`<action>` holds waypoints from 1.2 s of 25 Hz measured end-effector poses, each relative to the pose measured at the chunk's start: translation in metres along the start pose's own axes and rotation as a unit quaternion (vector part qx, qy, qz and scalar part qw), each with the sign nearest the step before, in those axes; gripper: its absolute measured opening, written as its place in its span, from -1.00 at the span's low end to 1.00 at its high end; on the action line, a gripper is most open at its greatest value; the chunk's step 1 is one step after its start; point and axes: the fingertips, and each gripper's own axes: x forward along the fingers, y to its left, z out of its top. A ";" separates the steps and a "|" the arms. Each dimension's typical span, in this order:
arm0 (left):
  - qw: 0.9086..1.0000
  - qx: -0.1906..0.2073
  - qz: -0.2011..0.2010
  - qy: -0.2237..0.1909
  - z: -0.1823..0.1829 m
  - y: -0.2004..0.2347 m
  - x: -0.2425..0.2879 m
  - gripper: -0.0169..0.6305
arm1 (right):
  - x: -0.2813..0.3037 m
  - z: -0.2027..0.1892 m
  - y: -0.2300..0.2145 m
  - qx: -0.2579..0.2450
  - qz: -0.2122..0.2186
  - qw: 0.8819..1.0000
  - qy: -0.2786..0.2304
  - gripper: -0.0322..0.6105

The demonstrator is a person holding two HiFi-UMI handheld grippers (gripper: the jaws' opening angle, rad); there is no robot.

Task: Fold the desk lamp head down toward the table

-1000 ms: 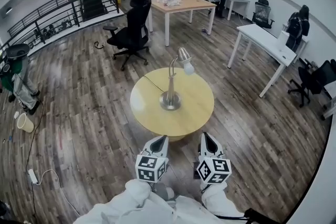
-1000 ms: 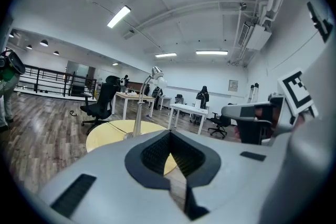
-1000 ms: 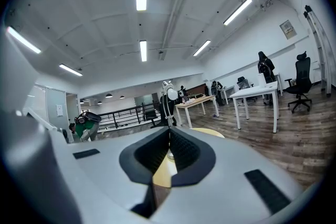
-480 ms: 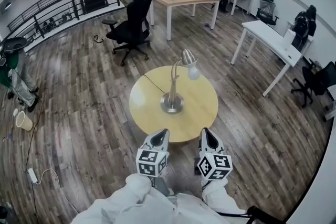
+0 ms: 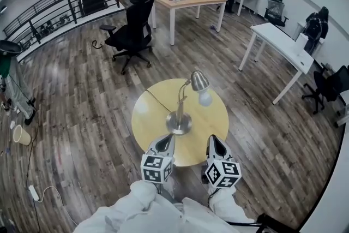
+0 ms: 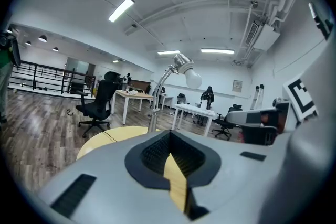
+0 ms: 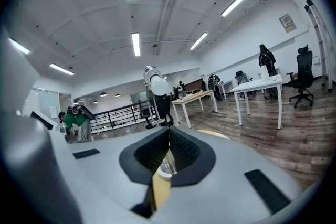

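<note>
Both grippers have pushed forward since a second ago, and the round yellow table point(image 5: 144, 117) now reaches under their tips where before it lay just beyond them. The left gripper point(image 5: 167, 141) and the right gripper point(image 5: 213, 140) ride side by side over the table's near rim, and neither one is touching anything.

The left gripper view shows the dark ribbed pads point(image 6: 155, 153) pressed together with only a thin slit between them and nothing held. It's the same on the right: the pads point(image 7: 182, 152) are closed up and empty, with a sliver of yellow tabletop and the lamp's foot showing through the slit.

The desk lamp point(image 5: 181, 101) stands near the middle of the table, its round metal base just beyond the two tips and between them. Its neck rises and curves right, and the head point(image 5: 199, 81) is up with the white bulb point(image 5: 205, 98) hanging below it. From the left gripper the head sits high and slightly right of the closed tips; from the right gripper it's high and slightly left. Both grippers are clear of it.
</note>
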 end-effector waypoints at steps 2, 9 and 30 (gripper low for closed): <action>1.000 0.000 -0.004 0.000 0.007 0.010 0.015 -0.95 | 0.018 0.004 0.002 -0.001 0.000 1.000 0.000 -0.86; 1.000 0.007 -0.020 0.006 0.018 0.044 0.065 -0.95 | 0.072 -0.003 0.014 -0.008 0.006 1.000 0.011 -0.86; 0.979 0.142 -0.098 0.104 -0.008 0.068 0.189 -0.58 | 0.059 0.151 0.120 -0.057 0.262 0.963 0.018 -0.76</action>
